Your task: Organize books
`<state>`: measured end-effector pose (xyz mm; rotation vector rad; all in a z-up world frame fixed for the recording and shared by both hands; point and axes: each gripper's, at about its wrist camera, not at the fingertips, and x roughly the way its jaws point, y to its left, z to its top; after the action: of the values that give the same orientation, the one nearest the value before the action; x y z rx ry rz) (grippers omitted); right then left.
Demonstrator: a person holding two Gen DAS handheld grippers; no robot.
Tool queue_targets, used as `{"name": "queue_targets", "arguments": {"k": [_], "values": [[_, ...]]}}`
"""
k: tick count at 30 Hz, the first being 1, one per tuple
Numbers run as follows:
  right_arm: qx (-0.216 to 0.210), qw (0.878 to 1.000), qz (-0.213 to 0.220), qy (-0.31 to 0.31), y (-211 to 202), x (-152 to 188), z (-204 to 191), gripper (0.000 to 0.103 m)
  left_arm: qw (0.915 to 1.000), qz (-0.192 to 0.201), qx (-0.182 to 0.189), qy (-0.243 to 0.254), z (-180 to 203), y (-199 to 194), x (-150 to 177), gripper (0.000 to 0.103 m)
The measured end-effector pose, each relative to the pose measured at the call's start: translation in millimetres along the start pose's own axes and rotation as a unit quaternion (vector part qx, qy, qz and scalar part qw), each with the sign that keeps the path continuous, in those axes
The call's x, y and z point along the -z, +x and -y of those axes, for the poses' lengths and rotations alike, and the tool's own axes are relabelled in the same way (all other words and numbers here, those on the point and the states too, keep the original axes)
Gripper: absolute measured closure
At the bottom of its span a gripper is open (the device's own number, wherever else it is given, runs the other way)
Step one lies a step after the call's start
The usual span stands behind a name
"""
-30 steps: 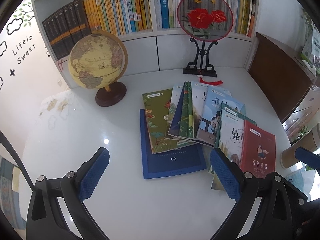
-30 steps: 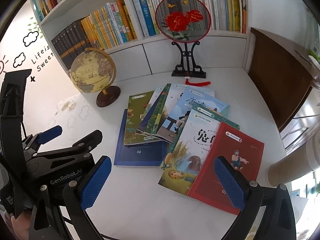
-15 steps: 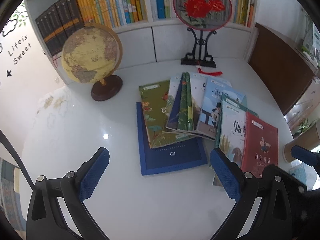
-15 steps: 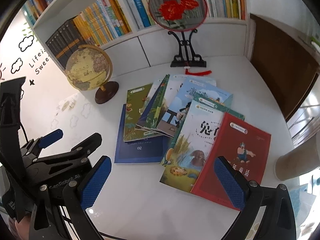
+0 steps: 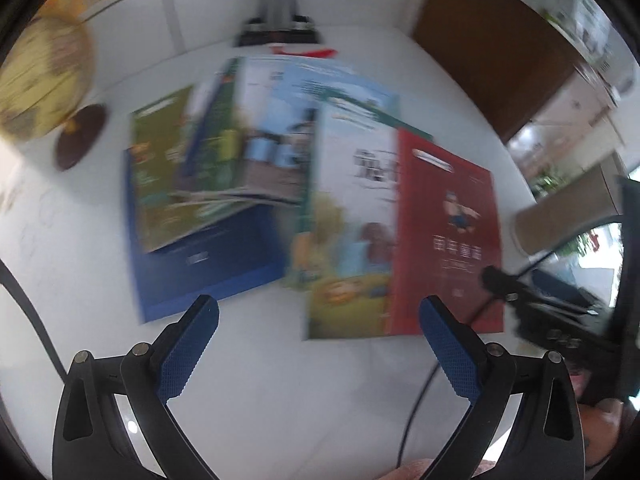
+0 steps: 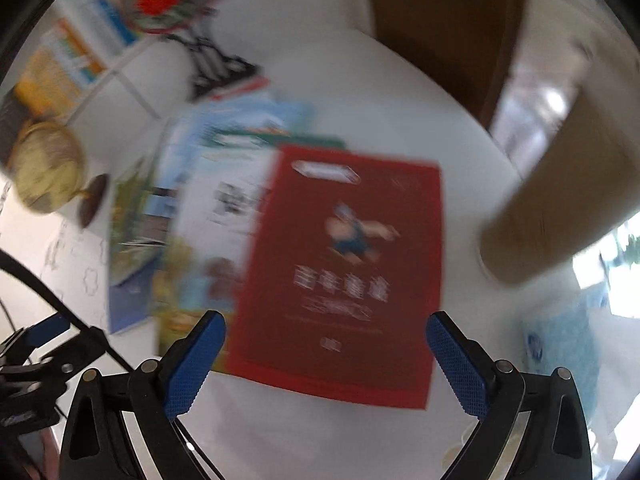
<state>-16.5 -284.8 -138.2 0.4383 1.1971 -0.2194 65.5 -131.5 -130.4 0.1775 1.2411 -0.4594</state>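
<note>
Several thin books lie fanned out on the white table [image 5: 256,400], both views blurred by motion. A red book [image 5: 448,232] [image 6: 344,264] lies on top at the right end, overlapping a white-and-green book [image 5: 352,208] [image 6: 216,216]. A large dark blue book [image 5: 208,264] [image 6: 124,300] lies lowest at the left, under an olive-green one [image 5: 160,176]. My left gripper [image 5: 319,320] hangs open just short of the books' near edges. My right gripper [image 6: 325,334] is open, with the red book's near edge between its blue pads [image 6: 196,364], above it.
A globe [image 5: 36,76] [image 6: 44,168] stands at the left. A fan ornament's black stand [image 5: 276,12] [image 6: 216,64] and bookshelves [image 6: 76,60] line the back. A brown paper cup [image 6: 560,208] [image 5: 564,212] stands right of the red book. The right gripper's body [image 5: 560,312] shows in the left view.
Both grippers have dropped closer to the books and swung right. The red book now fills the right wrist view. Both stay open.
</note>
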Motion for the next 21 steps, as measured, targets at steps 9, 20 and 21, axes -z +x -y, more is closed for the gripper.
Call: {"name": "queue_targets", "arguments": {"k": [9, 20, 21], "values": [[0.029, 0.999, -0.018, 0.04, 40, 9, 47, 0.003, 0.9929, -0.087, -0.001, 0.081, 51, 79, -5, 0.003], [-0.042, 0.999, 0.001, 0.008, 58, 1, 51, 0.008, 0.9939, -0.071, 0.054, 0.065, 41, 78, -6, 0.001], [-0.052, 0.999, -0.003, 0.009, 60, -1, 50, 0.008, 0.993, -0.071, 0.07, 0.064, 37, 75, -6, 0.001]]}}
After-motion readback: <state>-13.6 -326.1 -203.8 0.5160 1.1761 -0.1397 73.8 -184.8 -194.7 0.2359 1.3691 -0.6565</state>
